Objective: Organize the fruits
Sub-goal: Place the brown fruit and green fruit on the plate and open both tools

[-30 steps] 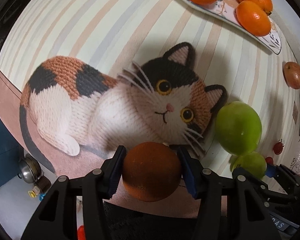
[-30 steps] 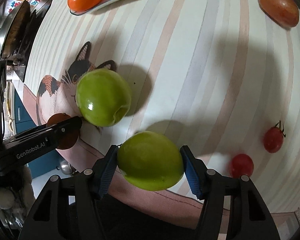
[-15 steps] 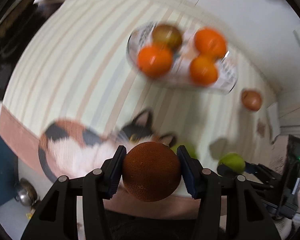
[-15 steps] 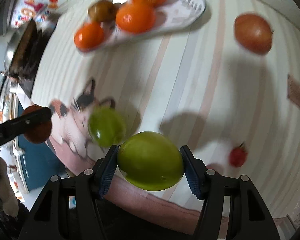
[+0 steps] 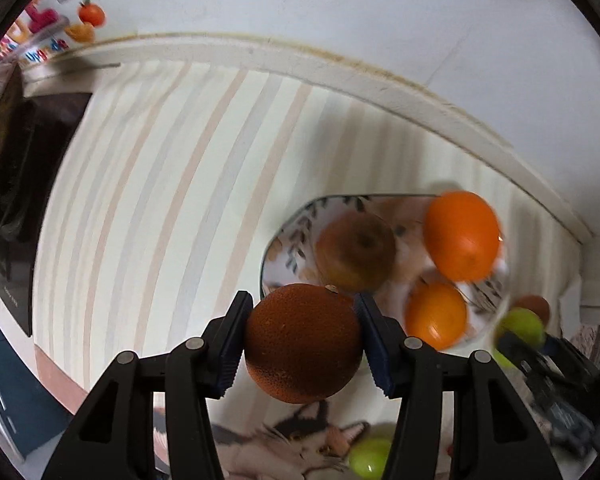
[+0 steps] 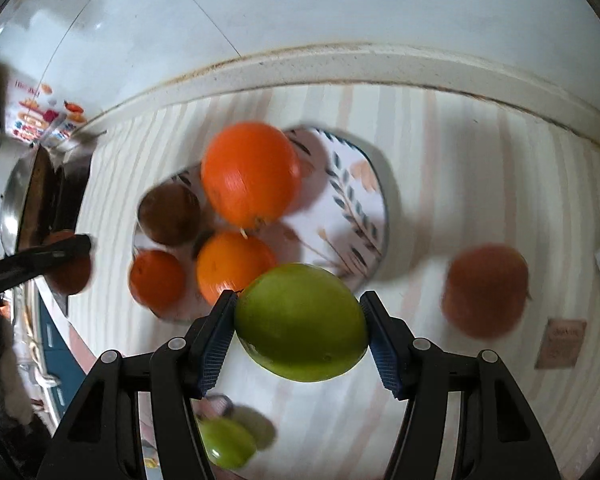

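Observation:
My left gripper [image 5: 303, 338] is shut on a dark orange fruit [image 5: 303, 342] and holds it above the mat, just in front of the leaf-patterned plate [image 5: 288, 232]. The plate holds a brown apple [image 5: 354, 254] and several oranges [image 5: 460, 234]. My right gripper [image 6: 300, 326] is shut on a green apple [image 6: 300, 322], raised in front of the same plate [image 6: 360, 208]. Another green apple [image 6: 226, 442] lies on the mat below. The left gripper with its fruit [image 6: 70, 272] shows at the left of the right wrist view.
A reddish-brown fruit [image 6: 486, 290] lies on the striped mat [image 5: 148, 200] right of the plate. A dark stove and pan [image 6: 28, 196] stand at the left. The white wall [image 5: 300, 8] borders the counter behind. The cat picture [image 5: 300, 444] is near me.
Both grippers have risen and moved forward toward the plate, each still holding its fruit. The plate now sits much closer, and the cat picture has dropped below.

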A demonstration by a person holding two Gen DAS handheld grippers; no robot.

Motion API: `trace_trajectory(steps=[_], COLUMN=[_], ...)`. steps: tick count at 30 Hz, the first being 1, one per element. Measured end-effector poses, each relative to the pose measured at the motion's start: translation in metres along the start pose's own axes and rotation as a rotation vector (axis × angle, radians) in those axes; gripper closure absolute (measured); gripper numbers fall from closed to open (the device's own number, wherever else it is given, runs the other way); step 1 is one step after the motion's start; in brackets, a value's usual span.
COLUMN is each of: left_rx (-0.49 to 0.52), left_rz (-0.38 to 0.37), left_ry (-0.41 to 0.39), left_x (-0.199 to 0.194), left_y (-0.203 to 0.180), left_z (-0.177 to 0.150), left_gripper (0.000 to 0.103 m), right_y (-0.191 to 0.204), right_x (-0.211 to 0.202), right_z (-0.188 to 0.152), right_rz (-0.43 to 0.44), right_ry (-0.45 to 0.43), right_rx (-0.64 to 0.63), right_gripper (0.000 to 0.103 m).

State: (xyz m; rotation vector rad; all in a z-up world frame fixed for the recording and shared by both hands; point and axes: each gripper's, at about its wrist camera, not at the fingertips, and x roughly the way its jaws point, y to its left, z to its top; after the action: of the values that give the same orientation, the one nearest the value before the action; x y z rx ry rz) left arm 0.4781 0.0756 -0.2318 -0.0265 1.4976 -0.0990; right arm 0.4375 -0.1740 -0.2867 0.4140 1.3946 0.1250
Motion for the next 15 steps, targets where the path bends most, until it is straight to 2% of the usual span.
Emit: trace_trajectory(steps=[5, 11, 15], left_rx=[-0.036, -0.072, -0.089], left_rz=[-0.023, -0.056, -0.050], left_ry=[0.100, 0.115, 0.123], left_x=[0.040, 0.040, 0.043], left_y=[0.009, 0.020, 0.027], left_z=[0.018, 0.021, 0.019], left_gripper=[0.053, 0.052, 0.051], right_y=[0.037, 0.073, 0.085], right_x=[0.006, 0.041, 0.057], right_z=[0.020, 0.038, 0.043], right_rz=[0.069, 0.106, 0.087], right_ry=[0.006, 0.078, 0.112], right_rx=[-0.052, -0.067, -0.091], right_gripper=[0.038, 0.038, 0.038])
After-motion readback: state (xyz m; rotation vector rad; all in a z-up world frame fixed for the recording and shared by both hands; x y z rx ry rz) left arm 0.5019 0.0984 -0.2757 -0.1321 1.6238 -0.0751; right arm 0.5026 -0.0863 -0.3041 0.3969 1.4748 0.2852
